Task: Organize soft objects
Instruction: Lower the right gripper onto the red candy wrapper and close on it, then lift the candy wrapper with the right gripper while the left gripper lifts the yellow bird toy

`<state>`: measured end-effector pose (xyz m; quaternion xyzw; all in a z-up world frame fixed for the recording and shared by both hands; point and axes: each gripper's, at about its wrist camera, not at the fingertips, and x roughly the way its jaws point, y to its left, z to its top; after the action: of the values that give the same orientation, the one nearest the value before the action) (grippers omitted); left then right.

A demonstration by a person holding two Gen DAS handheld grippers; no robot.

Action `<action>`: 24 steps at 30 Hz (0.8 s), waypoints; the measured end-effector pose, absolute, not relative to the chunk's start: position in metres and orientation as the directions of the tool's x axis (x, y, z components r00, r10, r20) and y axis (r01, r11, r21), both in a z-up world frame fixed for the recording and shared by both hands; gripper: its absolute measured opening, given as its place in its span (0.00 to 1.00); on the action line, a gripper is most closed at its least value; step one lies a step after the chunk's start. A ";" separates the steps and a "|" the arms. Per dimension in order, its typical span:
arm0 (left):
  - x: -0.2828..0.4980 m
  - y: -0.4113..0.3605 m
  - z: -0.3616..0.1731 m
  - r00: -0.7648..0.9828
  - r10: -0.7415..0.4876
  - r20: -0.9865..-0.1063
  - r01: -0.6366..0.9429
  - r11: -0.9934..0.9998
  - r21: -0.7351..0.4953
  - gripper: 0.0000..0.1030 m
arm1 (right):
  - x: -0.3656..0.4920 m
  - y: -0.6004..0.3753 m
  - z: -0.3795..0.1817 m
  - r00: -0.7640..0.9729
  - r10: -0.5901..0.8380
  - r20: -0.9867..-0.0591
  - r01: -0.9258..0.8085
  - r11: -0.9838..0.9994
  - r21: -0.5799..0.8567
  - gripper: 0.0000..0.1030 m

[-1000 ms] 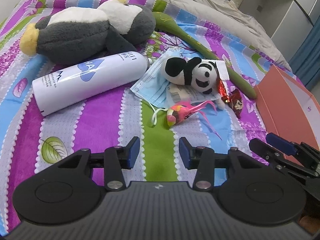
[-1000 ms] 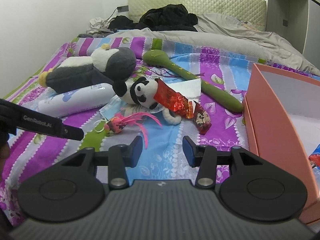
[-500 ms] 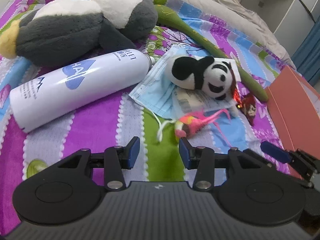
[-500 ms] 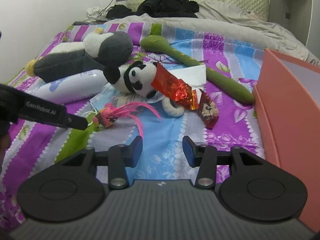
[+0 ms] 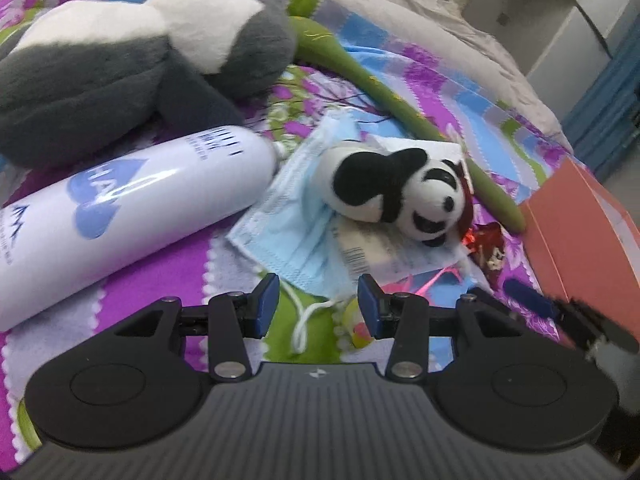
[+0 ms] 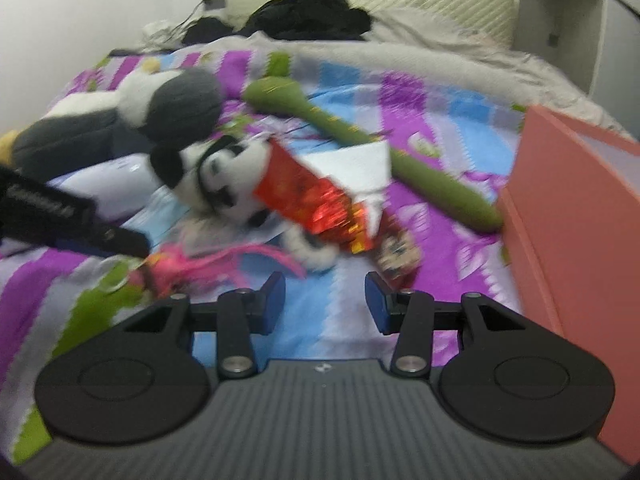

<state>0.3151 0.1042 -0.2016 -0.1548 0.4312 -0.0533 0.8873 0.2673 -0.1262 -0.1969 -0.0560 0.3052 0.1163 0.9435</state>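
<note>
Left claw (image 5: 318,306) hovers wide open and empty just short of the face mask (image 5: 296,216); right claw (image 6: 325,300) is equally open and empty. On the bed (image 5: 160,276), the small panda (image 5: 394,192) lies on the mask and papers, so a low pinch risks catching the mask, its strap, or the red wrapper (image 6: 312,200).
</note>
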 end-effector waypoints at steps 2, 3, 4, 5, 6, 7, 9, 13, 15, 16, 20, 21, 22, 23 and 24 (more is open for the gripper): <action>0.316 0.101 -0.203 0.625 -0.235 -0.744 -0.027 0.946 -0.322 0.49 | 0.276 -0.132 -0.198 0.796 0.159 -0.585 -0.228 0.973 -0.046 0.45; 0.315 0.101 -0.203 0.627 -0.244 -0.740 -0.022 0.944 -0.330 0.49 | 0.281 -0.135 -0.200 0.793 0.150 -0.590 -0.218 0.975 -0.045 0.45; 0.315 0.101 -0.202 0.626 -0.256 -0.737 -0.015 0.941 -0.339 0.49 | 0.286 -0.139 -0.202 0.790 0.145 -0.596 -0.210 0.977 -0.040 0.45; 0.314 0.100 -0.202 0.623 -0.269 -0.735 -0.007 0.937 -0.349 0.49 | 0.290 -0.142 -0.203 0.788 0.142 -0.599 -0.201 0.979 -0.032 0.45; 0.313 0.099 -0.202 0.619 -0.281 -0.733 0.000 0.934 -0.358 0.49 | 0.294 -0.146 -0.204 0.789 0.139 -0.599 -0.193 0.981 -0.026 0.45; 0.312 0.099 -0.203 0.615 -0.294 -0.732 0.007 0.930 -0.368 0.49 | 0.296 -0.148 -0.205 0.791 0.134 -0.596 -0.185 0.982 -0.024 0.46; 0.310 0.096 -0.203 0.605 -0.322 -0.728 0.029 0.923 -0.385 0.49 | 0.301 -0.151 -0.206 0.796 0.130 -0.591 -0.177 0.984 -0.023 0.46; 0.308 0.086 -0.208 0.579 -0.340 -0.741 0.063 0.925 -0.375 0.49 | 0.312 -0.155 -0.215 0.776 0.146 -0.613 -0.189 0.982 -0.006 0.45; 0.308 0.079 -0.211 0.566 -0.335 -0.754 0.072 0.930 -0.359 0.49 | 0.315 -0.157 -0.217 0.765 0.166 -0.622 -0.197 0.980 0.018 0.45; 0.308 0.075 -0.212 0.564 -0.324 -0.760 0.079 0.937 -0.340 0.49 | 0.317 -0.158 -0.217 0.765 0.172 -0.621 -0.200 0.979 0.026 0.45; 0.307 0.052 -0.210 0.559 -0.254 -0.789 0.122 0.967 -0.225 0.47 | 0.318 -0.161 -0.216 0.761 0.187 -0.622 -0.201 0.978 0.049 0.36; 0.306 0.049 -0.210 0.556 -0.243 -0.795 0.131 0.970 -0.205 0.42 | 0.318 -0.163 -0.216 0.760 0.193 -0.621 -0.203 0.978 0.054 0.35; 0.305 0.044 -0.209 0.555 -0.227 -0.801 0.138 0.974 -0.180 0.42 | 0.317 -0.164 -0.216 0.758 0.196 -0.622 -0.206 0.977 0.057 0.35; 0.303 0.041 -0.207 0.557 -0.211 -0.803 0.142 0.977 -0.158 0.42 | 0.316 -0.164 -0.215 0.758 0.199 -0.622 -0.209 0.976 0.059 0.34; 0.303 0.038 -0.206 0.559 -0.197 -0.805 0.143 0.980 -0.141 0.41 | 0.316 -0.165 -0.214 0.758 0.201 -0.621 -0.211 0.976 0.059 0.34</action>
<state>0.3025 0.0383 -0.2058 -0.0296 0.4594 -0.0964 0.8825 0.3157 -0.1652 -0.2143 -0.0074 0.3305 0.1097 0.9374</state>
